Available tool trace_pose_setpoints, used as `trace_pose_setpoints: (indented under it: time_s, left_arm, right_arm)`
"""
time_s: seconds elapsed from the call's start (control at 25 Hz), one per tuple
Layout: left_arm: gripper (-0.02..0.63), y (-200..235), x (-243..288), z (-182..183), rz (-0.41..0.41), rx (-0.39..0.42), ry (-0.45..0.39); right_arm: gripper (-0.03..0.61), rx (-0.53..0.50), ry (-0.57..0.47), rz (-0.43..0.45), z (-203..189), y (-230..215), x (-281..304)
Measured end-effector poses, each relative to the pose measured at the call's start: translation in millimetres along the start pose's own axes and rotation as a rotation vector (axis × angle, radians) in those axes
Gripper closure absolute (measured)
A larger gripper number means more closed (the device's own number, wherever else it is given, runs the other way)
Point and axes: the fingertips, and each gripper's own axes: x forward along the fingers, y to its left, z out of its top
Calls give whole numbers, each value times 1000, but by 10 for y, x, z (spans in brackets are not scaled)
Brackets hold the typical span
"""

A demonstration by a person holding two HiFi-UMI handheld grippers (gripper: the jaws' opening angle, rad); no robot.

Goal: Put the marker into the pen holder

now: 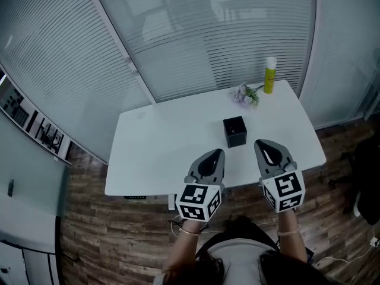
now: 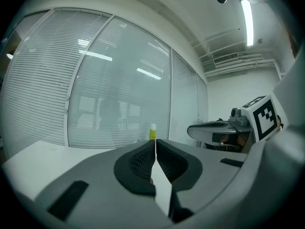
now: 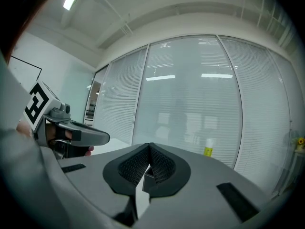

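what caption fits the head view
Both tongs shut, left gripper and right gripper hover before the black pen holder; yellow marker stands at the table's far edge.

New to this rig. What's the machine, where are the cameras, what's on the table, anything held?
No robot: a person holds the left hand-held gripper and the right hand-held gripper; the patterned cubes belong to them. One picture comes from a head camera looking down; the other two cameras ride on the grippers, looking along their jaws. On the white table sit a black pen holder, a small flower bunch and an upright yellow tube, perhaps the marker. Both pairs of jaws are shut, holding nothing.
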Motion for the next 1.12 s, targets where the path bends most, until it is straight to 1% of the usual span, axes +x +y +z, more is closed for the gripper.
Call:
trace_pose_setpoints:
  time_s: [0.32, 0.6, 1.0, 1.12]
  left_arm:
    - [589, 49, -229, -11, -2, -16, -10]
    - [589, 10, -317, -72, -13, -23, -2]
    - [589, -22, -323, -99, -25, -25, 5]
    - [589, -34, -274, -128, -33, -32, 18]
  right_arm:
    - [551, -1, 15, -16, 1, 225, -109]
    - [551, -5, 25, -15, 7, 320, -144]
    - [551, 8, 25, -30, -1, 320, -178]
    - [551, 21, 26, -31, -20, 289, -169]
